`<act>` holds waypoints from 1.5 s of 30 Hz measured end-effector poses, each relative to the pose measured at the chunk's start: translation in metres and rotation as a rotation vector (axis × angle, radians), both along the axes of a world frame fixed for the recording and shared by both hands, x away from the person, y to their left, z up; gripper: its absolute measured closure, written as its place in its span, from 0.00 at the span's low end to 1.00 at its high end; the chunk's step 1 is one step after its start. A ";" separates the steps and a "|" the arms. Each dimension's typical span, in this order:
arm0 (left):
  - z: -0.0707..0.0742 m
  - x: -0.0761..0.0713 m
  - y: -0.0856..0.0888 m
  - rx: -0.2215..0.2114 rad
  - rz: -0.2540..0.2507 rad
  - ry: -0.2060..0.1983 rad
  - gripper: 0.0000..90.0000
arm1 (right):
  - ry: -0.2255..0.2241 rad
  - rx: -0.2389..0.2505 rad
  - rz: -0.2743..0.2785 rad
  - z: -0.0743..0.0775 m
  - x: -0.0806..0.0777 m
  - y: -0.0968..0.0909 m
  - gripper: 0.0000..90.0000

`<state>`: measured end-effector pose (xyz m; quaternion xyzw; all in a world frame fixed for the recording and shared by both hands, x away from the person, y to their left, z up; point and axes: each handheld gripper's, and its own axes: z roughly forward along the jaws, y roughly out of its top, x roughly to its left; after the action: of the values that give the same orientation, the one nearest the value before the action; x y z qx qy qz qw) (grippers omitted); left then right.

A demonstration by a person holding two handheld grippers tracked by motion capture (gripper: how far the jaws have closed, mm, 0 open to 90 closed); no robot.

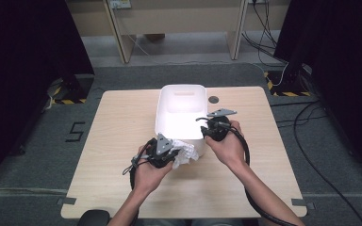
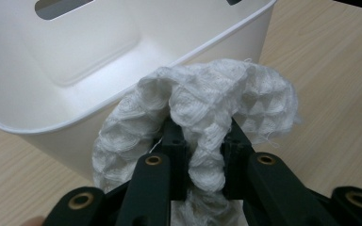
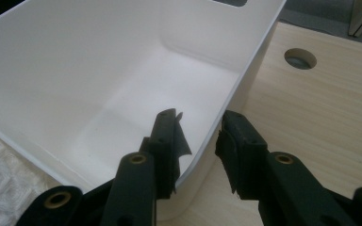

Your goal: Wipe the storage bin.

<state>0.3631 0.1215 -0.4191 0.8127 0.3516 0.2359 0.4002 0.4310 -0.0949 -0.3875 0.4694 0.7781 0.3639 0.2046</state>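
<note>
A white plastic bin (image 1: 181,87) stands on the wooden table (image 1: 122,122). My left gripper (image 1: 172,155) is shut on a crumpled white waffle-weave cloth (image 1: 185,154), just before the bin's near wall. Seen along its jaws, the left gripper (image 2: 202,141) pinches a fold of the cloth (image 2: 207,99), which bulges over the fingertips in front of the bin's rim (image 2: 75,120). My right gripper (image 1: 208,129) sits at the bin's near right corner. There the right gripper (image 3: 200,132) straddles the bin's wall (image 3: 245,66), one jaw inside and one outside, closed on it. The bin's inside looks bare.
A round cable hole (image 1: 213,100) sits in the table behind the bin's right side. Black cables trail from both grippers toward the near edge. Beyond the table are grey floor, wooden furniture legs and dark screens at both sides.
</note>
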 end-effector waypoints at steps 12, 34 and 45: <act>0.000 0.002 -0.002 0.009 -0.011 -0.001 0.85 | -0.001 0.002 0.000 0.000 0.000 0.000 0.75; -0.010 0.004 -0.006 0.024 -0.022 0.012 0.85 | -0.003 0.000 0.000 0.000 0.000 0.001 0.75; -0.023 0.005 -0.010 0.037 -0.021 0.027 0.85 | -0.002 0.002 0.001 0.000 0.000 0.001 0.75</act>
<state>0.3683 0.1110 -0.4420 0.8267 0.3439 0.2272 0.3830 0.4310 -0.0944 -0.3877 0.4691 0.7776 0.3652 0.2047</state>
